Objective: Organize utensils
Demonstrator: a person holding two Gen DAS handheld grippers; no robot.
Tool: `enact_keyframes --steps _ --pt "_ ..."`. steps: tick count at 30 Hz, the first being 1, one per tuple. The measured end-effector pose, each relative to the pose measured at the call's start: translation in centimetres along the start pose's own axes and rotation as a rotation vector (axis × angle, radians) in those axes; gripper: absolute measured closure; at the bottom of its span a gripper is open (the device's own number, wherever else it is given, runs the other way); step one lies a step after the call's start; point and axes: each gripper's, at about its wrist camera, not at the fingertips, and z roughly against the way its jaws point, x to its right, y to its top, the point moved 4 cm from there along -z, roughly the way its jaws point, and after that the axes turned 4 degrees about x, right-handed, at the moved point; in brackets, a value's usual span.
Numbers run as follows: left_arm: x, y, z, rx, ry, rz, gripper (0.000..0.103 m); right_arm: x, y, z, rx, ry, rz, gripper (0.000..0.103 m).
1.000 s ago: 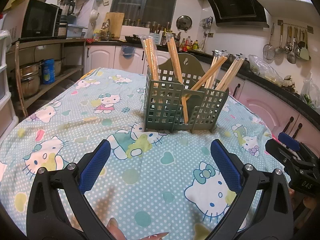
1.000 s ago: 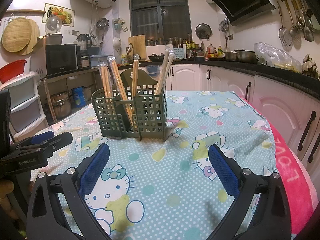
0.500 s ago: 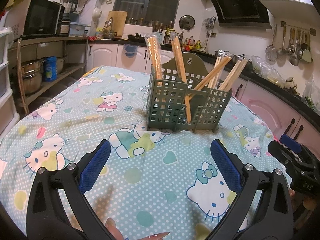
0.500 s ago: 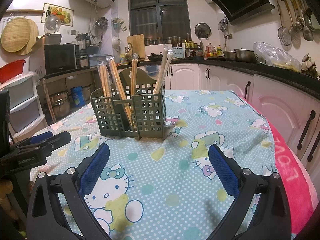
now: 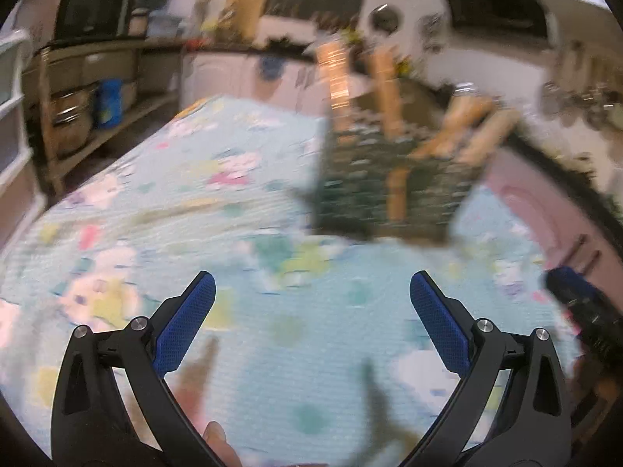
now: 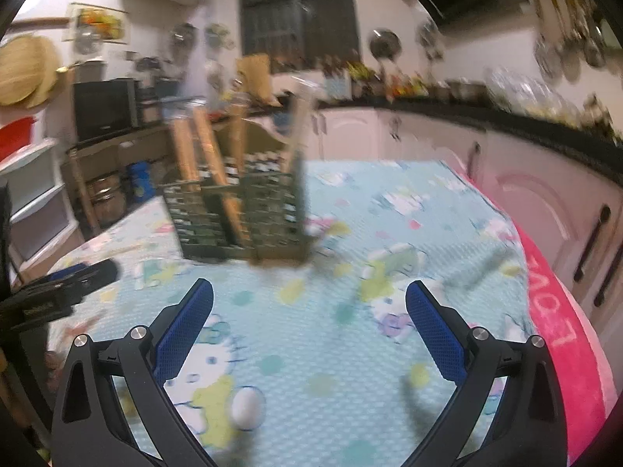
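Note:
A dark green slotted utensil holder (image 5: 393,190) stands on the table, with several bundles of wooden chopsticks (image 5: 383,89) upright and leaning in it. It also shows in the right wrist view (image 6: 241,218). Both views are motion-blurred. My left gripper (image 5: 311,299) is open and empty, short of the holder. My right gripper (image 6: 309,299) is open and empty, also short of it. Each gripper shows at the edge of the other's view: the right one (image 5: 580,303), the left one (image 6: 58,288).
The table carries a light blue cartoon-cat cloth (image 5: 194,202) with a pink edge (image 6: 560,311) at the right. Kitchen counters and white cabinets (image 6: 545,179) run behind and to the right. Shelves with pots (image 5: 78,109) stand at the left.
Both cameras are now moving fast and the views are blurred. The holder has shifted right in the left view and sits closer in the right view. Both grippers stay open.

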Motion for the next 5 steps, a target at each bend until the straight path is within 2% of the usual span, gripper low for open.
enact_keyframes --steps 2,3,5 --pt "-2.9 0.7 -1.6 -0.068 0.079 0.027 0.011 2.7 0.2 -2.0 -0.096 -0.109 -0.012 0.007" --pt "-4.1 0.9 -2.2 -0.089 0.114 0.038 0.011 4.9 0.2 -3.3 -0.147 -0.178 -0.033 0.007" --pt "-7.6 1.9 -4.0 -0.106 0.216 0.059 0.011 8.0 0.1 -5.2 -0.212 -0.258 -0.065 0.007"
